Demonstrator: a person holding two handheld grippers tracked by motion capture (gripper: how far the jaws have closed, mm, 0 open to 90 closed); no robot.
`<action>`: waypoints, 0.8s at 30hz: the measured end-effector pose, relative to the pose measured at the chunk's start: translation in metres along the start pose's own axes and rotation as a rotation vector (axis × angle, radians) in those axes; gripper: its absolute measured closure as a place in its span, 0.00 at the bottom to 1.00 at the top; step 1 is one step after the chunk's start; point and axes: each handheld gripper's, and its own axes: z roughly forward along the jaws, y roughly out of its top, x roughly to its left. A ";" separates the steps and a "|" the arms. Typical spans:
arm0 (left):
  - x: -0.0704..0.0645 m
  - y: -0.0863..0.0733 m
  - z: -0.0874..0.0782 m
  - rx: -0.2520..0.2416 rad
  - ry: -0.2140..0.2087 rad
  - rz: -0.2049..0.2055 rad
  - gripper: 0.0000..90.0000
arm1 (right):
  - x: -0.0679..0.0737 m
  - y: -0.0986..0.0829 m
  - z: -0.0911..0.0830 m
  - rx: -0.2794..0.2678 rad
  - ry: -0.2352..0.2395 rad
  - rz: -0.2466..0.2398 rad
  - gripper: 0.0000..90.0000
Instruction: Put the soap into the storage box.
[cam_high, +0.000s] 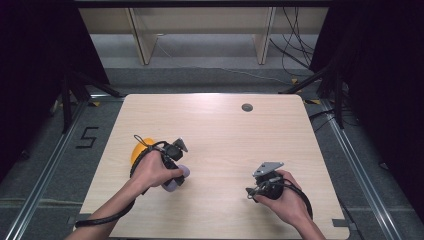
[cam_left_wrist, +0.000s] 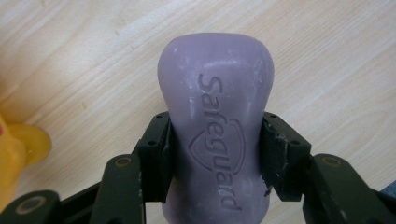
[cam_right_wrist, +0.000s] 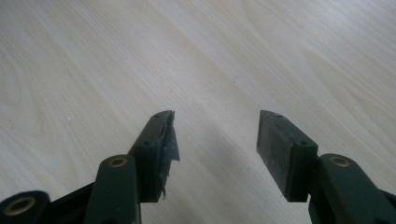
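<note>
While the high view is showing both hands low on the pale wooden table (cam_high: 215, 130), the left gripper (cam_high: 172, 162) is sitting at the lower left of centre and the right gripper (cam_high: 260, 186) at the lower right, the two well apart. From above, a small lilac shape is peeking out beside the left hand (cam_high: 152, 171), and an orange-yellow object (cam_high: 138, 149) is lying just beyond that hand, towards the left edge of the tabletop.

Looking along the left gripper (cam_left_wrist: 217, 142), its own view is making the lilac shape plain: it is a purple soap bar (cam_left_wrist: 215, 121) with "Safeguard" embossed on it, and both black jaws are pinching it at its narrow waist, one pad pressing each side. The bar's rounded end is pointing to the top of that frame, over bare wood. A piece of the yellow object (cam_left_wrist: 18, 149) is showing at the lower left edge of the frame, near the soap but apart from it.

The right gripper (cam_right_wrist: 217, 140) is holding its jaws spread wide above bare wood, with nothing between them; the pad on the left jaw is looking torn and ragged along its edge.

The upper half of the tabletop is lying open apart from a small dark round fitting (cam_high: 247, 107) near the far edge.
</note>
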 end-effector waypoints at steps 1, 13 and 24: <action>0.002 0.000 0.000 -0.009 0.005 0.000 0.55 | 0.000 0.000 0.000 -0.003 -0.003 -0.003 0.52; 0.017 0.002 -0.015 -0.027 0.018 -0.039 0.55 | 0.000 0.001 0.001 -0.011 0.007 0.008 0.52; 0.028 0.000 -0.024 -0.061 0.025 -0.078 0.55 | 0.000 0.002 0.000 -0.008 0.000 0.015 0.52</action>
